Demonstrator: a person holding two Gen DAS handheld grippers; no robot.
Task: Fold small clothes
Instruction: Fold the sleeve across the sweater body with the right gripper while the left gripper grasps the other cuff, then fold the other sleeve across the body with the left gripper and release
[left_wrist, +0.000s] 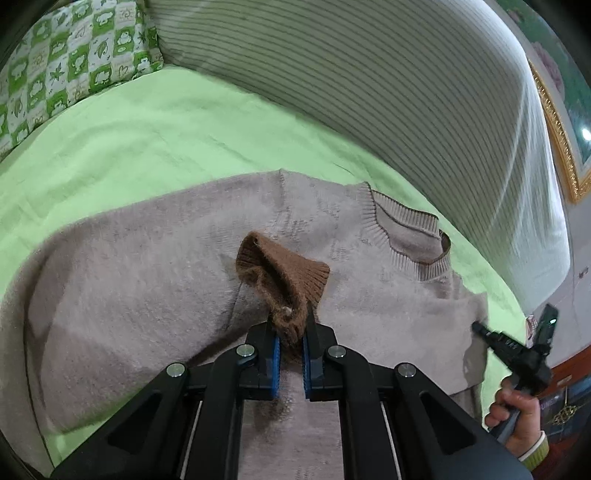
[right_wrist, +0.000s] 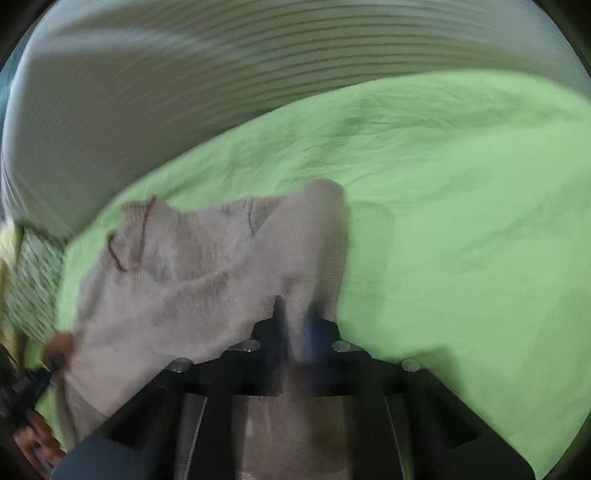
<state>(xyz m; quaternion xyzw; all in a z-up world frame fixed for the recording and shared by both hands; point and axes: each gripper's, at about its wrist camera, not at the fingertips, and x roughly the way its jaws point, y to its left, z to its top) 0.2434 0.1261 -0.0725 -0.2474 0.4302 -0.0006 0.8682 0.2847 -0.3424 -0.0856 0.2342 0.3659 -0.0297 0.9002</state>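
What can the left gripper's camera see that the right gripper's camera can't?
Only the left wrist view shows the left gripper pinching the brown cuff, the green patterned pillow and the gold picture frame. Only the right wrist view shows the right gripper closed on a fold of the sweater, though it is blurry. Both show the beige sweater, the green sheet and the striped headboard.
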